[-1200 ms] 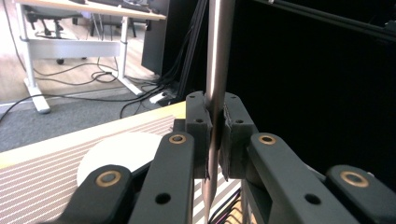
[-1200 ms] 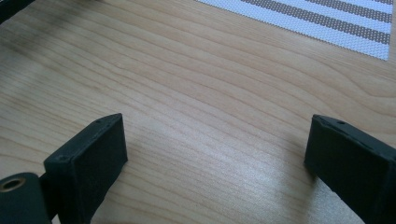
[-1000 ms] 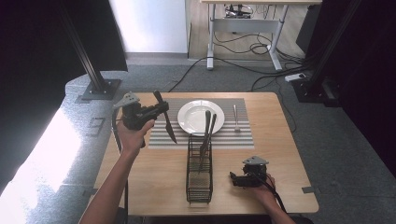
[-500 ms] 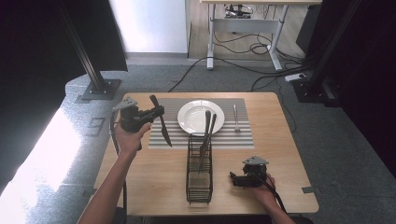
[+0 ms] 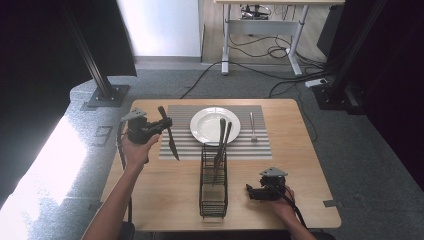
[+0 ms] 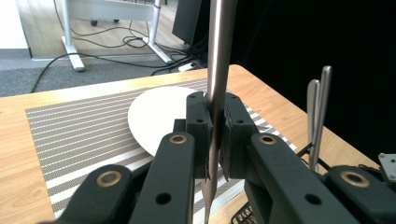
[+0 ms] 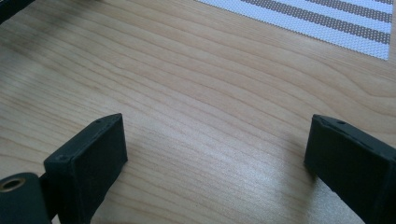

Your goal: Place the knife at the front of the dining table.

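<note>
Steel knife (image 5: 168, 133) clamped in left gripper (image 5: 159, 125), hanging over placemat's (image 5: 260, 145) left edge beside plate (image 5: 207, 125). Fork (image 5: 253, 125) already laid right of plate; two utensils left in rack (image 5: 213, 192). Right gripper (image 5: 252, 191) apart, idle near table's (image 5: 150, 195) front-right corner.

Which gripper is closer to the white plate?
Left. The left gripper hangs just beside the white plate, over the striped mat's left edge, clamping a knife. The right gripper rests far nearer the person, past the wire rack.

Left gripper (image 5: 161, 124) lowered with its clamped knife (image 5: 168, 134), blade tip now near the striped placemat (image 5: 260, 145)
</note>
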Available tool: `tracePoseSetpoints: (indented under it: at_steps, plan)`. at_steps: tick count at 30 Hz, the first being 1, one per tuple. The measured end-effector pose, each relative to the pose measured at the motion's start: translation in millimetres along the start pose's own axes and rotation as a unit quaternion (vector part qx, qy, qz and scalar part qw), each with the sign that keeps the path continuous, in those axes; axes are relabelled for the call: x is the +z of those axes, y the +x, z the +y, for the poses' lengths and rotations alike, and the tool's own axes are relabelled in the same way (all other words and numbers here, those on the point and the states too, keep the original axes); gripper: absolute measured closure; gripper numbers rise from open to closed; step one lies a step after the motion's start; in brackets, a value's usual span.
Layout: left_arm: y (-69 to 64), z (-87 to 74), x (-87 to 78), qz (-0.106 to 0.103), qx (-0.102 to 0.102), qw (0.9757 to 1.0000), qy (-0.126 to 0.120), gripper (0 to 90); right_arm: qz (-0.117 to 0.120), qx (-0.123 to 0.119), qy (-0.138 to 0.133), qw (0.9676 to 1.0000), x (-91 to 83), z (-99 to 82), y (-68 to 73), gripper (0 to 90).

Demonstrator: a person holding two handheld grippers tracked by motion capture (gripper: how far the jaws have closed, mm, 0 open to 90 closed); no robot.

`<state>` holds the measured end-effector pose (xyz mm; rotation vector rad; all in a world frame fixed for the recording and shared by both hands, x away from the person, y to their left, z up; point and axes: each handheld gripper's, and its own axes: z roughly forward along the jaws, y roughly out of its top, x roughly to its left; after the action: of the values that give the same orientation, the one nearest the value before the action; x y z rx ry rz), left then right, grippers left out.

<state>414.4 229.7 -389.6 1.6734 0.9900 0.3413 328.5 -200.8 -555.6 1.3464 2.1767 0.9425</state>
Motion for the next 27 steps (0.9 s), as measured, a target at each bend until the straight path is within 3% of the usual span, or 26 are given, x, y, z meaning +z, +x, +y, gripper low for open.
tracePoseSetpoints:
  at_steps: [9, 27]
  plan:
    - [5.7, -2.0, 0.5, 0.019, 0.01, 0.9997, 0.012, 83.5, 0.0, -0.001, 0.0, 1.0, 0.3, 0.1, 0.0, 5.7]
    - [19.5, -15.2, 16.5, 0.04, 0.002, 0.9983, 0.043, 83.5, 0.0, -0.001, 0.0, 1.0, 0.4, 0.2, 0.0, 5.7]
